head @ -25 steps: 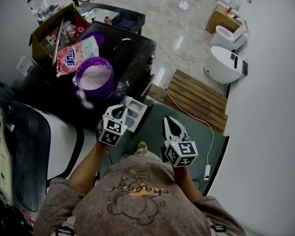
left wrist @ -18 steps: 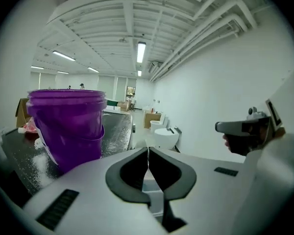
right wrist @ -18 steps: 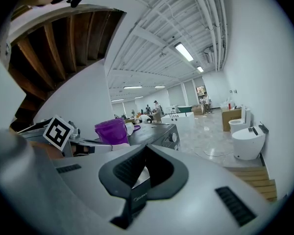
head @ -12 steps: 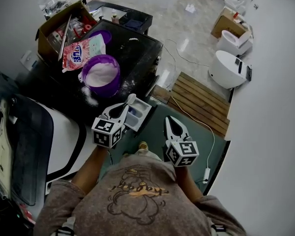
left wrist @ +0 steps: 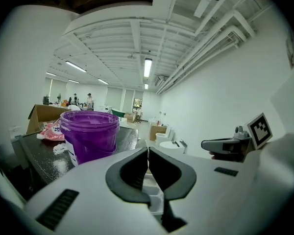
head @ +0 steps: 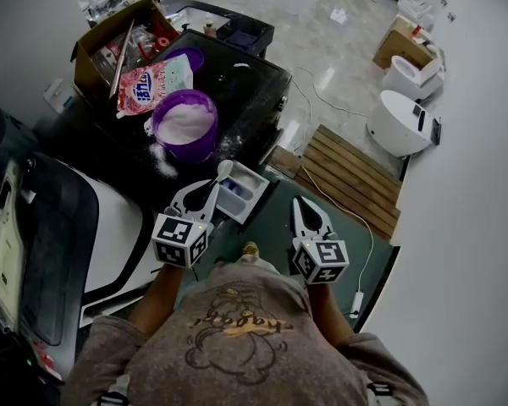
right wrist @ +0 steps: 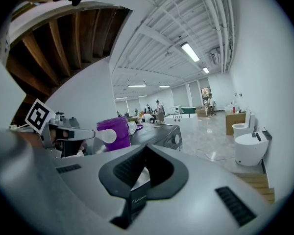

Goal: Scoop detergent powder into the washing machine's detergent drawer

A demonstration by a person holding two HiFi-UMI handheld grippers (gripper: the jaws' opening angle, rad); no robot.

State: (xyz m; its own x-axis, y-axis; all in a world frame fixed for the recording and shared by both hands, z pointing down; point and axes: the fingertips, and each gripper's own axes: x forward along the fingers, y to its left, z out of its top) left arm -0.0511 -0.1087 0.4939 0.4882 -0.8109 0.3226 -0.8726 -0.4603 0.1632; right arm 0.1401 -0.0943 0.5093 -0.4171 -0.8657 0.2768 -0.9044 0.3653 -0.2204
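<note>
Jaws of the left hand-held gripper (head: 207,189) are pressed together on the handle of a white scoop (head: 224,170). Its bowl reaches out past the jaw tips, over the far left corner of the detergent drawer (head: 256,183). Whether the bowl carries powder cannot be told. The drawer is white, divided into compartments, and juts out just past the counter's near edge, toward its near right corner. The right hand-held gripper (head: 305,210) has its jaws closed tip to tip with nothing between them. It hangs just beside the drawer's right side, apart from it.

On the dark counter (head: 245,83), a cardboard box (head: 97,36) sits at the far left corner. A pink and white detergent bag (head: 148,85) lies beside it. A purple bucket (head: 179,150) of white powder (head: 184,123) stands upright by the near edge. Spilled powder (head: 162,163) is scattered at its foot. Right of the counter the pale floor (head: 322,32) carries a wooden pallet (head: 347,172). Two white toilets (head: 398,121) stand against the right wall. A green mat (head: 275,227) lies under both grippers.

Compared with a second ago, the left gripper's marker cube sits lower and closer to the person, farther from the bucket. The scoop bowl remains at the drawer. The right gripper keeps its place beside the drawer.
</note>
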